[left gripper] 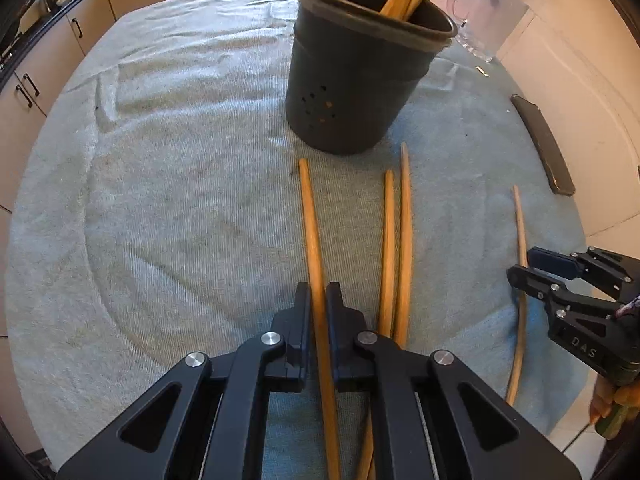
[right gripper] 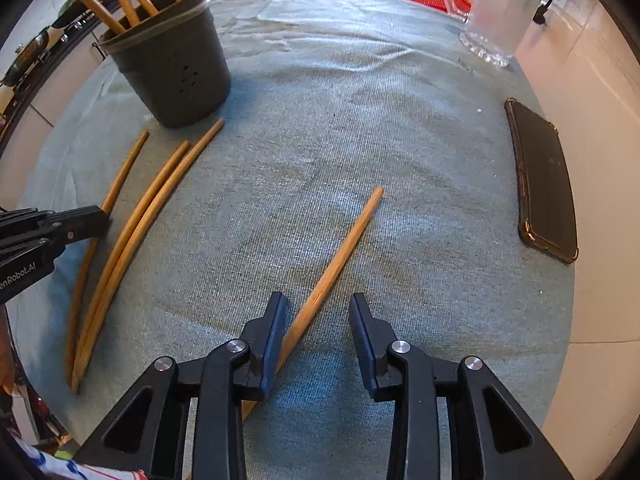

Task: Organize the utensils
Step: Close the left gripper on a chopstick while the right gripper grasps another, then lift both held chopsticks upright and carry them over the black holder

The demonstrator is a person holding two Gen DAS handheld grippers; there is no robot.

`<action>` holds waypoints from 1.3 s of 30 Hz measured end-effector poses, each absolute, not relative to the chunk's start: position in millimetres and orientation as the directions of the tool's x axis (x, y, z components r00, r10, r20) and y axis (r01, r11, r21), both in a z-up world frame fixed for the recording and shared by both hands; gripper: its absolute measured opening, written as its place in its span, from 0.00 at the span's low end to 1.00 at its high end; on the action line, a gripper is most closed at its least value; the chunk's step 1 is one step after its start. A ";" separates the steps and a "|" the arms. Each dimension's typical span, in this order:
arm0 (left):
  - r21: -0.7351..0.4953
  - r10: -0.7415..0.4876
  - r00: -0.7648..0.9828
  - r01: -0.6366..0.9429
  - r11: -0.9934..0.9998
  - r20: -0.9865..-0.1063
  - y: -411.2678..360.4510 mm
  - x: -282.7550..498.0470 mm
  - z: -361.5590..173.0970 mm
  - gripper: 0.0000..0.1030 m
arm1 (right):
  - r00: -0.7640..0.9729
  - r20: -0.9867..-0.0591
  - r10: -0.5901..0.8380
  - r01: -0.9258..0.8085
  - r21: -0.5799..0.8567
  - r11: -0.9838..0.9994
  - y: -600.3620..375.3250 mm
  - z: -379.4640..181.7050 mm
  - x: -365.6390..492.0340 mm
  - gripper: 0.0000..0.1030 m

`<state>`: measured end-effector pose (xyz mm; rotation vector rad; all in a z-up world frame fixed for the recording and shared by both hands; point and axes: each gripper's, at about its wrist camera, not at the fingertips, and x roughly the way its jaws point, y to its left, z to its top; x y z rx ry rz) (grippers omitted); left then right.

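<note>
**Four chopsticks left on the bench, one already pinched**

Left wrist view: the left gripper (left gripper: 318, 300) has its fingers (left gripper: 303, 320) clenched on a single chopstick (left gripper: 310, 208) that runs straight ahead toward the dark utensil holder (left gripper: 352, 80). Two more chopsticks (left gripper: 396, 232) lie just right of the fingers. Being thin, light, stiff wood, it should lift easily, though a grip nearer its middle would likely keep it from tipping.

Right wrist view: the right gripper (right gripper: 318, 312) stands released, fingers (right gripper: 276, 320) parted over the towel-covered bench (right gripper: 360, 120). A lone chopstick (right gripper: 340, 252) passes between them, close beside the left finger. Smooth and round, it may roll; closing squarely across it seems wise.
</note>
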<state>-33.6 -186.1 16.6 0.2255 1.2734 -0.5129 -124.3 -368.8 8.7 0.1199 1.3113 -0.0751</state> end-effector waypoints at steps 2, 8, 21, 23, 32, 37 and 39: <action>-0.096 -0.221 0.196 0.499 0.861 -0.956 -192.6 -29.4 16.4 0.08 | 0.217 -0.976 0.010 0.125 0.038 0.991 -367.4 8.8 -114.8 0.34; -0.152 -0.238 0.125 0.478 0.865 -0.963 -200.4 -9.9 14.0 0.08 | 0.168 -0.986 0.021 0.099 0.038 0.994 -359.9 9.4 -86.9 0.18; -0.136 -0.374 0.436 0.486 0.864 -0.819 -134.0 -69.7 89.9 0.06 | 0.477 -0.875 0.078 0.108 0.147 0.983 -353.5 47.9 -144.5 0.07; -0.140 -0.399 0.475 0.491 0.860 -0.784 -127.6 -82.2 104.4 0.06 | 0.545 -0.834 0.085 0.104 0.168 0.980 -351.3 62.9 -161.3 0.07; -0.083 -0.447 0.600 0.534 0.841 -0.664 -106.2 -137.7 152.4 0.06 | 0.713 -0.695 0.087 0.084 0.209 0.974 -337.4 108.3 -210.4 0.07; -0.096 -0.472 0.655 0.524 0.846 -0.590 -94.9 -150.1 175.4 0.06 | 0.780 -0.620 0.081 0.080 0.228 0.970 -338.5 131.7 -215.0 0.07; -0.104 -0.479 0.673 0.517 0.849 -0.563 -92.2 -150.8 184.1 0.06 | 0.799 -0.598 0.066 0.086 0.222 0.971 -337.8 139.6 -214.9 0.07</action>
